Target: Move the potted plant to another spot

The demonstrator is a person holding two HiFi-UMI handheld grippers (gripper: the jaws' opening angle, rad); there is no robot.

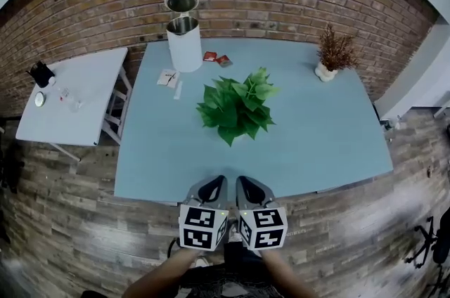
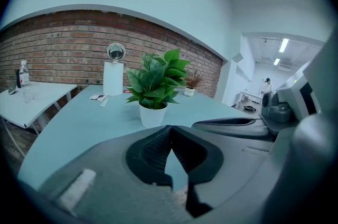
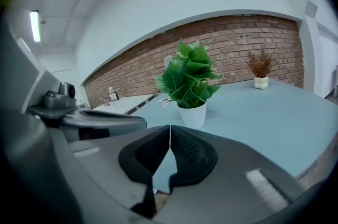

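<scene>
Left hand-held gripper [image 1: 215,184], right hand-held gripper [image 1: 247,184]: closed, facing potted plant [image 1: 238,107].

On the table [image 1: 316,142] the potted plant [image 1: 238,105] stands central, a canister [image 1: 184,43] behind it leftward, a dried plant [image 1: 334,54] back right.

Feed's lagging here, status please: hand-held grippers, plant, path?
Both shut, empty: left hand-held gripper, right hand-held gripper. Upright potted plant at centre of blue table, untouched. Nothing in between.
</scene>
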